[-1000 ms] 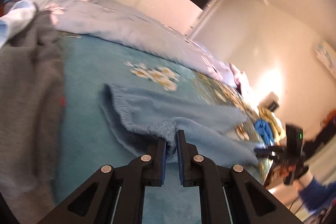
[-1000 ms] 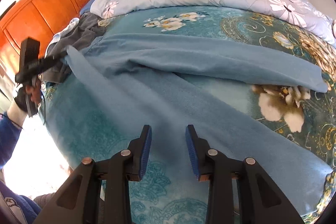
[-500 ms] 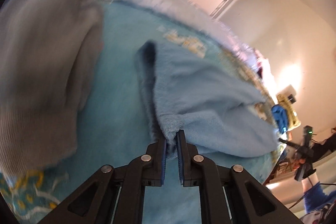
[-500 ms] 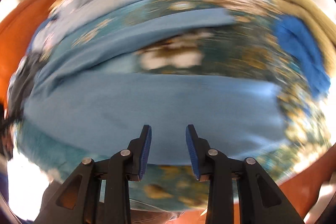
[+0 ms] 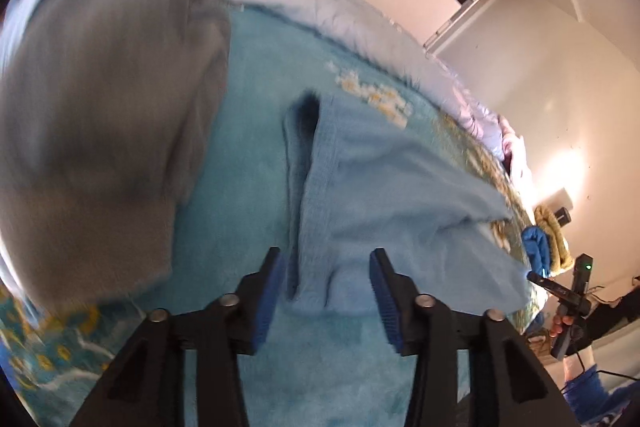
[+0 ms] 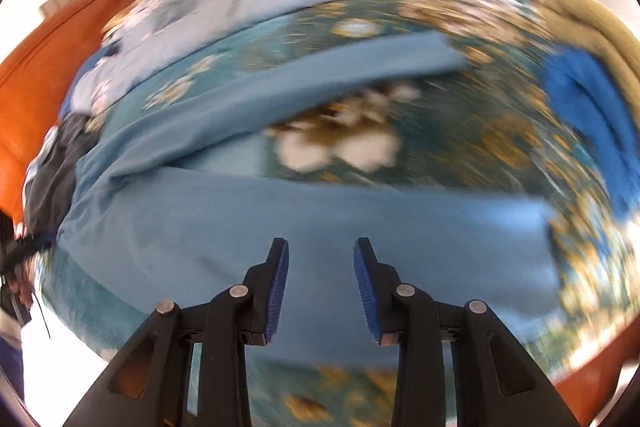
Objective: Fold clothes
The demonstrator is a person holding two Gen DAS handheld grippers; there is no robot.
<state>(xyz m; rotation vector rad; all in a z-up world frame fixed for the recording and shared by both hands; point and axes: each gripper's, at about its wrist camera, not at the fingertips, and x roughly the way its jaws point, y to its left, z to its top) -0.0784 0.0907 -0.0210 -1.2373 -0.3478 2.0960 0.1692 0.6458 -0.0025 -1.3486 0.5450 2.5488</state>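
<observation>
Both my claws are spread: left claw point(image 5: 328, 283) straddles the blue trousers' point(image 5: 384, 195) waistband, right claw point(image 6: 320, 279) over a leg. A shallow pinch could slip off the fleece.

Right wrist view is all motion smear; the flower print on the bedspread point(image 6: 344, 147) beyond the fingers is mush, and the blue garment point(image 6: 588, 107) off to the right is just a streak. Left wrist view: the grey garment point(image 5: 100, 131) left of the fingers is blurred and runs past the frame edge; the person's hand point(image 5: 560, 323) far right is tiny.
</observation>
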